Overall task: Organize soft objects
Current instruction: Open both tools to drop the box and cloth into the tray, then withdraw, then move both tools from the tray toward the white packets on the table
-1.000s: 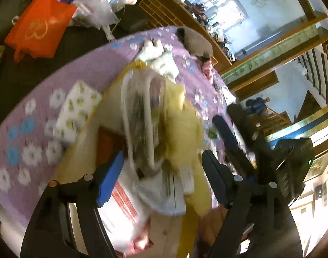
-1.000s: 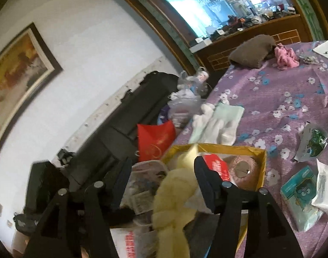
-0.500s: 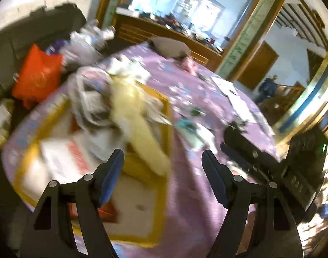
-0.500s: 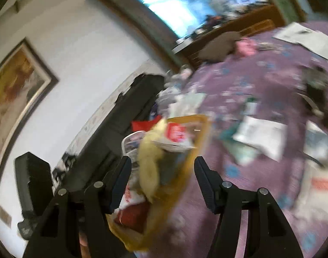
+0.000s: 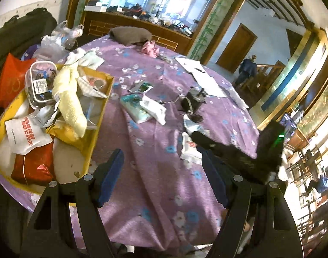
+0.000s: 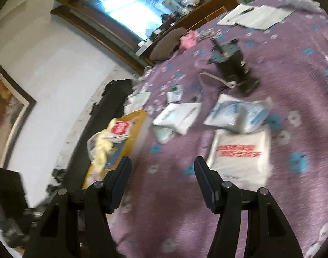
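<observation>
Just right of the right gripper, wide, empty: white packet.

Black gripper frames, blue pads, silver screws.

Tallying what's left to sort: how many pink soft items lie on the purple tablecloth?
1: a pink cloth at the far edge, beside the brown cushion. Others may hide in the yellow box.

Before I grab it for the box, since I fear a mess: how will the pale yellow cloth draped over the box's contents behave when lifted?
The pale yellow cloth lies draped and folded over the clutter, so it is probably floppy and will dangle. It looks fluffy, so likely light. It may drag the white packet lying beside it.
</observation>
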`<state>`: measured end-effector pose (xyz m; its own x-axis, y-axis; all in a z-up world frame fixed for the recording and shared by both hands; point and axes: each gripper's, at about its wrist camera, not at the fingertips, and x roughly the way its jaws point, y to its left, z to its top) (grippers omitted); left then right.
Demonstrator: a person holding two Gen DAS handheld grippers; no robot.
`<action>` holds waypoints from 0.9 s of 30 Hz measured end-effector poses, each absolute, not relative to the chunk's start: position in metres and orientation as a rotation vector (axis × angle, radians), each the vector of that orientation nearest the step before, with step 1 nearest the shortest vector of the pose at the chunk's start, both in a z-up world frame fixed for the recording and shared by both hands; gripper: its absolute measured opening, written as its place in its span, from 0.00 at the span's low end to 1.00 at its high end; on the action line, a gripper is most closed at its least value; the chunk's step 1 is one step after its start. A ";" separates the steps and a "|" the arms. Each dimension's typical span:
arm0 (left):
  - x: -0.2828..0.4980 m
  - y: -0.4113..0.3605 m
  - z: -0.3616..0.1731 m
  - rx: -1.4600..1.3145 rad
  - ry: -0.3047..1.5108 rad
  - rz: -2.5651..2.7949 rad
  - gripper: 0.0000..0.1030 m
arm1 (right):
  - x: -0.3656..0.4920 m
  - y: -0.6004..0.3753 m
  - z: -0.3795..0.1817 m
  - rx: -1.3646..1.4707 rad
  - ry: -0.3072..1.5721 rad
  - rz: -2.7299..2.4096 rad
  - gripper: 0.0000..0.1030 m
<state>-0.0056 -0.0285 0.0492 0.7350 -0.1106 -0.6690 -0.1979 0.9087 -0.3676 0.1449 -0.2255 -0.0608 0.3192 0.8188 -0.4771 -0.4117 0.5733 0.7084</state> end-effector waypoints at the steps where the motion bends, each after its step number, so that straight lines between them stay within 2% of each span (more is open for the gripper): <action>1: -0.006 -0.029 0.049 -0.437 0.751 0.048 0.73 | 0.146 -0.225 -0.064 0.512 0.936 0.842 0.59; 27: -0.017 -0.054 0.050 -0.401 0.769 0.005 0.73 | 0.135 -0.266 -0.063 0.523 0.926 0.729 0.59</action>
